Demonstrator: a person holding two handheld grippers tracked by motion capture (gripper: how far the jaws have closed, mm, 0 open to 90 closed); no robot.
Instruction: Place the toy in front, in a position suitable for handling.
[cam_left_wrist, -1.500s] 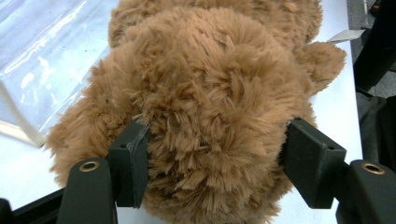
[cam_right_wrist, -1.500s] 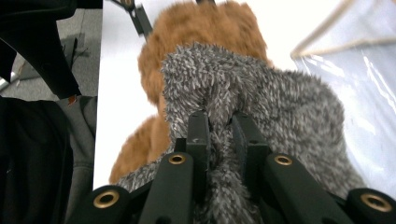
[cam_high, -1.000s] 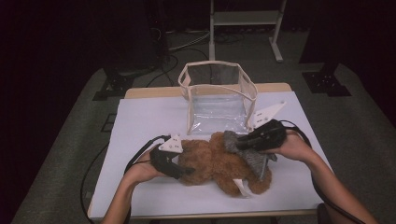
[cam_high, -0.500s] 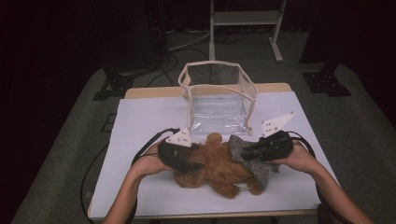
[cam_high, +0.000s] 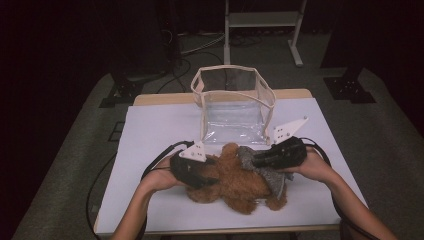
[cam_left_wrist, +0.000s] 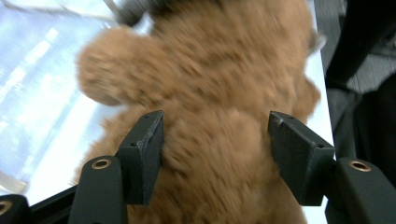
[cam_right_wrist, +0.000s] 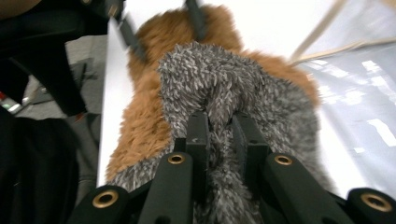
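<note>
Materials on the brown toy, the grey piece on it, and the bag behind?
Brown toy: looks like long-pile plush, matte and shaggy, likely synthetic fur. Grey piece: coarser spiky fleece or knit with speckled tips; the right gripper pinches a fold of it. Bag: clear glossy plastic film showing glare, with beige fabric-like edging.

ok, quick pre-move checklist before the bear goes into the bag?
1. Right tool shut on the grey fabric: ok.
2. Left tool gripping the bear: not ok; its jaws have just been closing with the brown body between them, but a gap shows beside the far pad.
3. Bag upright, top open: ok.
4. Bear lifted off the table: not ok, it lies on the sheet in front of the bag.
5. Bag mouth wide enough for the bear: cannot tell.
</note>
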